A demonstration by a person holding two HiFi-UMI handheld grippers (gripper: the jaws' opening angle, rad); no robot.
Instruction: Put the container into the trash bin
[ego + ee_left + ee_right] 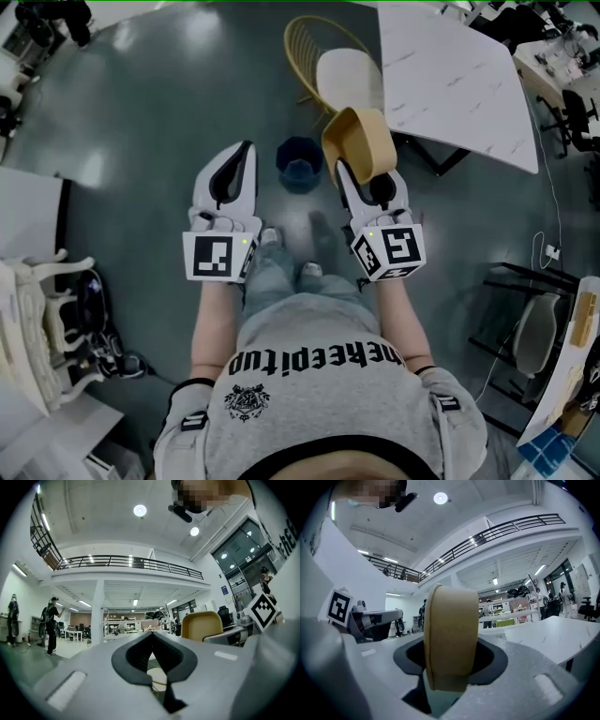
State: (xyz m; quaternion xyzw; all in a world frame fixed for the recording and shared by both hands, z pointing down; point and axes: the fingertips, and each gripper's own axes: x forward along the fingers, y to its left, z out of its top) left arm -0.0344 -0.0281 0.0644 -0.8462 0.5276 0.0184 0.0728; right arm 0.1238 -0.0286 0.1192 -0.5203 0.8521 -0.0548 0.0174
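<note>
My right gripper [345, 171] is shut on the rim of a tan, bowl-shaped container [358, 141], which it holds up at chest height. In the right gripper view the container [450, 637] stands edge-on between the jaws and fills the middle. A dark blue trash bin [300, 165] stands on the grey floor ahead of my feet, between the two grippers and left of the container. My left gripper [247, 148] is raised beside it, shut and holding nothing. From the left gripper view the container [201, 626] shows to the right.
A gold wire chair [345, 67] with a white seat stands just beyond the bin. A white marble table [455, 80] is at the right. White shelving [33, 319] lies at the left and a black frame [525, 309] at the right. People stand far off in the hall.
</note>
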